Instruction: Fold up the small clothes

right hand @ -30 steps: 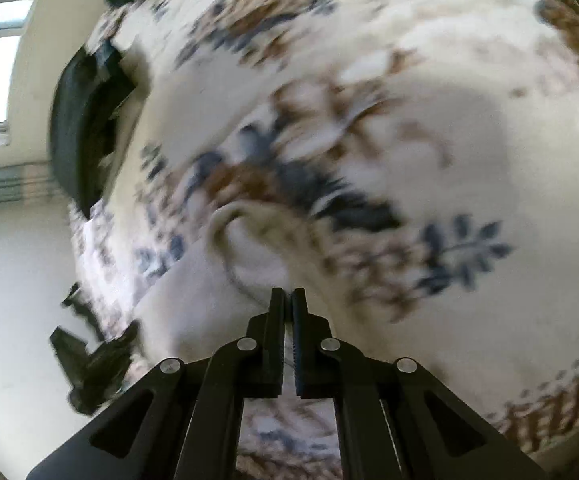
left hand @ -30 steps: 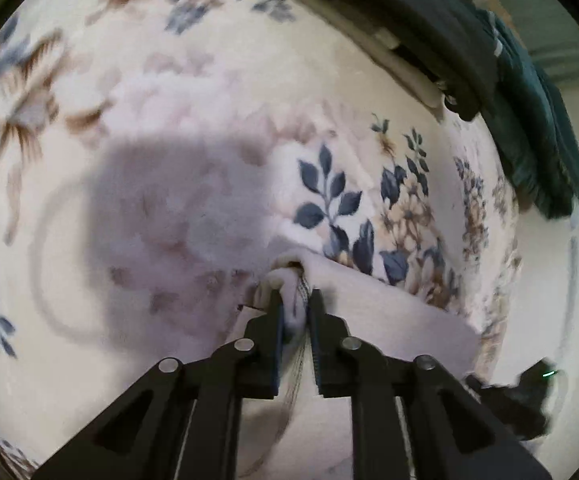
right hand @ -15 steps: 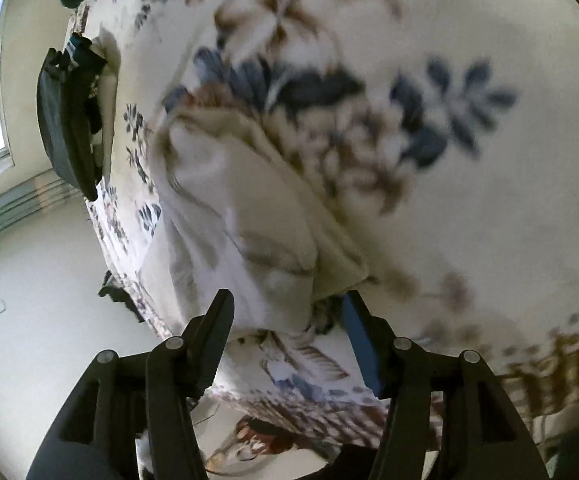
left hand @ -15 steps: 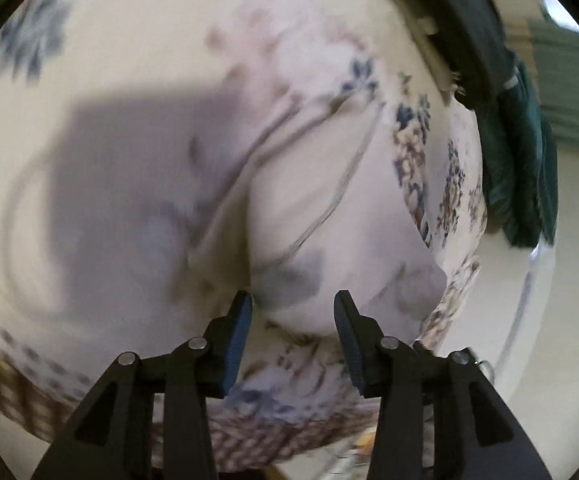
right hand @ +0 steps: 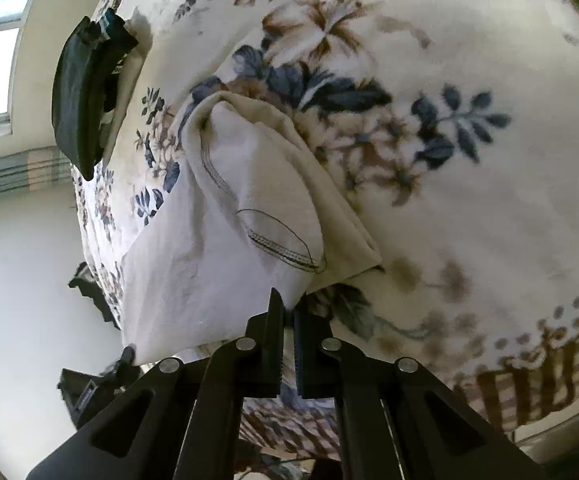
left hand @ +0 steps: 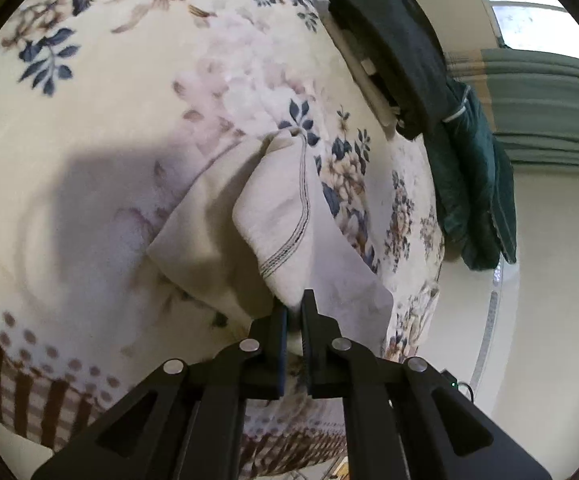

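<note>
A small cream-white garment (left hand: pixel 281 216) with dark stitched hems lies partly folded on a floral blanket (left hand: pixel 109 128). My left gripper (left hand: pixel 294 312) is shut on its near edge, with cloth pinched between the fingers. In the right wrist view the same garment (right hand: pixel 241 216) lies folded over itself, and my right gripper (right hand: pixel 288 308) is shut on its near corner. Both grips sit near the blanket's front edge.
A stack of folded dark clothes (left hand: pixel 401 52) on pale cloth lies at the far side of the blanket, also in the right wrist view (right hand: pixel 85 92). A dark green garment (left hand: pixel 477 184) hangs off the far edge. Pale floor (left hand: pixel 549 280) lies beyond.
Both grippers let go of the garment's far end, drew back open toward the blanket's front edge, and have now shut on the garment's near edge.
</note>
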`<move>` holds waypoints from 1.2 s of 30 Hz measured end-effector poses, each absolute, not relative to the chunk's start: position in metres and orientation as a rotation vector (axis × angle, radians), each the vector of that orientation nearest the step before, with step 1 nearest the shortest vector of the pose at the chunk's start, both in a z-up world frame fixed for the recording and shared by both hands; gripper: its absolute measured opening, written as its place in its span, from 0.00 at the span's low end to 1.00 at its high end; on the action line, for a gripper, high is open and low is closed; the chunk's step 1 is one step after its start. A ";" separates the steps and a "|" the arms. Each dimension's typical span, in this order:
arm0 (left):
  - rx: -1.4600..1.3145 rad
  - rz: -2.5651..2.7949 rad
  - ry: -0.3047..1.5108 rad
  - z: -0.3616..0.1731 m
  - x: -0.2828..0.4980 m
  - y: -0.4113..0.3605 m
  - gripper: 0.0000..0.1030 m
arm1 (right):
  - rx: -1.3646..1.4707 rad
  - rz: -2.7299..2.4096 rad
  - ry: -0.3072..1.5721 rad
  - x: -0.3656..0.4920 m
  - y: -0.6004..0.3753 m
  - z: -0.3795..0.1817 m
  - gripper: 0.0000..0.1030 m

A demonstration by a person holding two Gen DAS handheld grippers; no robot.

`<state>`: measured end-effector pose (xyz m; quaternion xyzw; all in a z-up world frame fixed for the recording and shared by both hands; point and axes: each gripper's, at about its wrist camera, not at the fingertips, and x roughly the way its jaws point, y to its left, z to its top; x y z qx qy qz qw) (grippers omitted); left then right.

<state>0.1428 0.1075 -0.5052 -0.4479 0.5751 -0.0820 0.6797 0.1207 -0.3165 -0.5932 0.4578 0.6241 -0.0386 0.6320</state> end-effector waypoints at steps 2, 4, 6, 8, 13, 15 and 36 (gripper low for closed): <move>-0.974 -0.169 1.338 -0.520 0.138 0.111 0.05 | 1.037 -0.110 1.477 0.119 -0.323 -0.601 0.04; -0.987 -0.148 1.410 -0.537 0.134 0.112 0.06 | 1.017 -0.111 1.525 0.117 -0.329 -0.609 0.04; -1.044 -0.173 1.451 -0.542 0.127 0.116 0.19 | 0.942 -0.121 1.612 0.122 -0.329 -0.615 0.09; -1.029 -0.199 1.438 -0.530 0.124 0.118 0.46 | 0.833 -0.145 1.623 0.126 -0.332 -0.608 0.33; -0.884 -0.234 1.366 -0.498 0.157 0.115 0.59 | 0.761 -0.132 1.451 0.147 -0.350 -0.572 0.50; -0.780 -0.199 1.329 -0.496 0.184 0.112 0.59 | 0.814 -0.094 1.408 0.164 -0.354 -0.568 0.50; -0.588 -0.169 1.370 -0.544 0.262 0.100 0.59 | 0.826 -0.237 1.384 0.255 -0.370 -0.624 0.04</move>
